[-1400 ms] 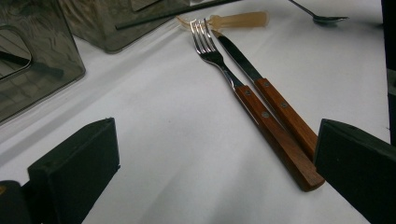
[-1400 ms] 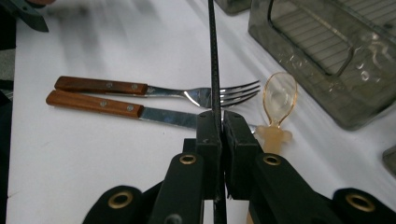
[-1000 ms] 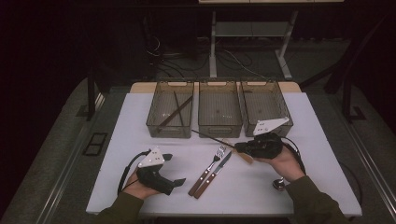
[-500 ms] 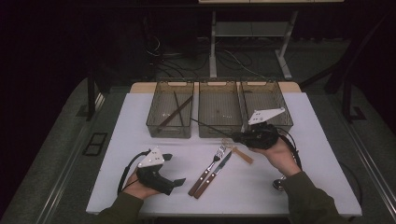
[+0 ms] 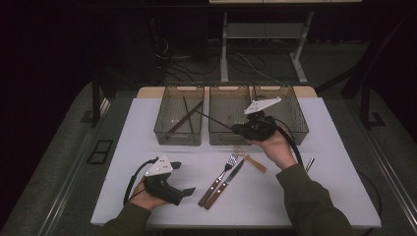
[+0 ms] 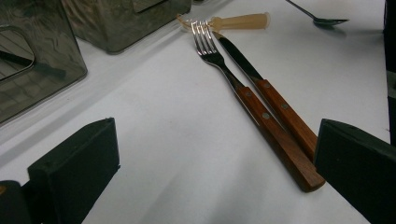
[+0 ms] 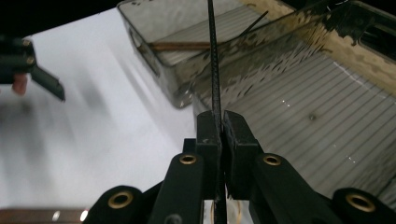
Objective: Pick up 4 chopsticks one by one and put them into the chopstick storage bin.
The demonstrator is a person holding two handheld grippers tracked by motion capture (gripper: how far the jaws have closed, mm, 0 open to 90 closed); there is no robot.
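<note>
Above the middle bin point(image 5: 229, 118), the right gripper point(image 5: 244, 129) is clenched on a thin black chopstick point(image 5: 214, 120), whose free end slants toward the left bin point(image 5: 179, 118) where other sticks already lie, presumably so that like goes with like. On the white counter point(image 5: 123, 157), the left gripper point(image 5: 183, 178) rests released, its jaws spread wide toward the fork point(image 6: 243, 88) and knife point(image 6: 271, 93), seemingly next for sorting.

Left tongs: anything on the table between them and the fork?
No. In the left gripper view, bare white table separates the open left tongs from the fork; the knife lies beyond it.
</note>
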